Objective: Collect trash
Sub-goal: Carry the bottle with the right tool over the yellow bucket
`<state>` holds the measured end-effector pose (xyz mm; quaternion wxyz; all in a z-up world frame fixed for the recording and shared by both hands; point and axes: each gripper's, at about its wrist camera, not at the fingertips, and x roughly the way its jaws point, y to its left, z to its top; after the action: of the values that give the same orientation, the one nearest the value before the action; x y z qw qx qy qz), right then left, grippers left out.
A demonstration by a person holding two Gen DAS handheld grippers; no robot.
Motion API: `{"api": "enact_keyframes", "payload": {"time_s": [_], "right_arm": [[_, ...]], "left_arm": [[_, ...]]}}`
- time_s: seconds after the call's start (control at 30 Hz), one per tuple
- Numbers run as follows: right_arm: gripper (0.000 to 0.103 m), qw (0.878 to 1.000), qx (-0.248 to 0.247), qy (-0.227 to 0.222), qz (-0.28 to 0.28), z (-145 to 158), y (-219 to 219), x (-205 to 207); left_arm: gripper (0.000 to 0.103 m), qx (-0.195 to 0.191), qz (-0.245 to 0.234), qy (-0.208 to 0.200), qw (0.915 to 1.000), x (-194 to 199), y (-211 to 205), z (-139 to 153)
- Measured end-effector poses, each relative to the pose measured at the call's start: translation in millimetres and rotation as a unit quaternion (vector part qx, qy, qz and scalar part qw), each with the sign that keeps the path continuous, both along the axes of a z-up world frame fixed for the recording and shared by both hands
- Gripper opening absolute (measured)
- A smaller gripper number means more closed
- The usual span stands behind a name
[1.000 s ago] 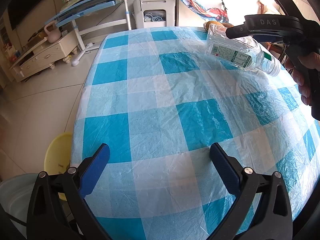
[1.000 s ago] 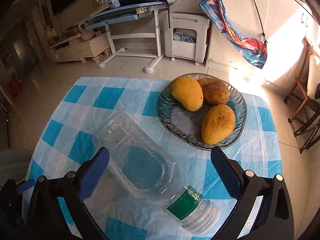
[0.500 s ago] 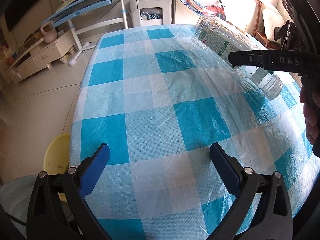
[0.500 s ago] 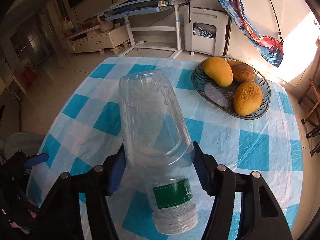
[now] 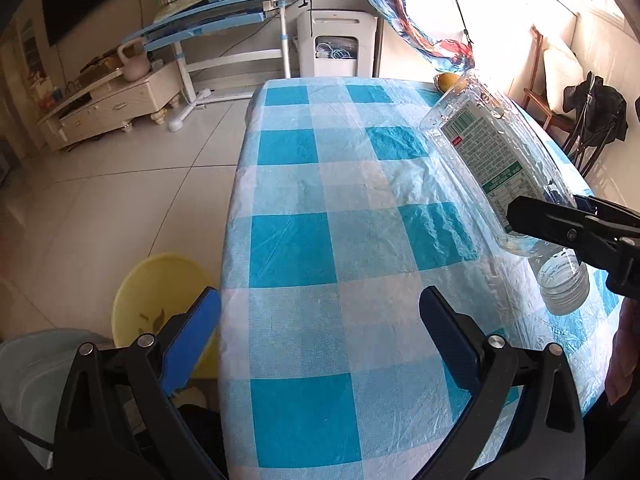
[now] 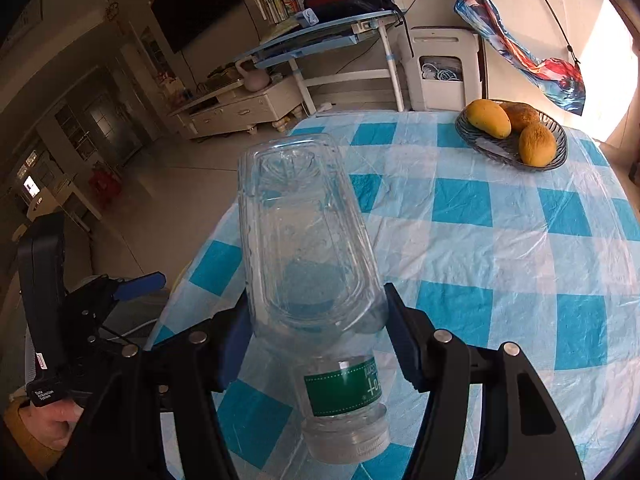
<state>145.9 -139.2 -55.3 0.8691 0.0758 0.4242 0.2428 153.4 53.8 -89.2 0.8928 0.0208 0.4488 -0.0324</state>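
A clear empty plastic bottle point(image 6: 308, 248) with a green label is clamped in my right gripper point(image 6: 316, 320), lifted off the blue-checked table point(image 6: 500, 248), base pointing away and cap toward the camera. The bottle also shows in the left wrist view point(image 5: 492, 160), at the right, held by the right gripper's black arm. My left gripper point(image 5: 320, 332) is open and empty over the table's near left edge. It also shows at the left in the right wrist view point(image 6: 136, 284).
A dark glass bowl point(image 6: 516, 152) with three mangoes stands at the table's far end. On the floor left of the table are a yellow basin point(image 5: 156, 296) and a grey bin point(image 5: 36, 376). A desk point(image 5: 224, 20) and cabinet point(image 5: 112, 100) stand beyond.
My right gripper closed on the bottle, lifted it off the table and carried it toward the table's left side. My left gripper stayed open and shifted slightly.
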Motion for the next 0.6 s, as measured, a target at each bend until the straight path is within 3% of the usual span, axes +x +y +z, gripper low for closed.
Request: {"api": "enact_keyframes", "payload": {"time_s": [0.23,0.43,0.6], "right_arm": [[0.06,1.0,0.006,-0.002,0.022,6.7,33.1,-6.6],[0.06,0.998,-0.002,-0.006,0.055,14.2,83.6,-2.6],[0.06,0.996,-0.012,-0.009,0.093,20.9,135.4,9.6]], "left_arm": [[0.096,-0.051,0.112,-0.028,0.992,-14.5,69.1,20.7],[0.096,-0.077,0.197,-0.082,0.974,-32.6,116.9,43.2],[0.096,-0.092,0.249,-0.14,0.9538,-53.2,147.5,69.1]]}}
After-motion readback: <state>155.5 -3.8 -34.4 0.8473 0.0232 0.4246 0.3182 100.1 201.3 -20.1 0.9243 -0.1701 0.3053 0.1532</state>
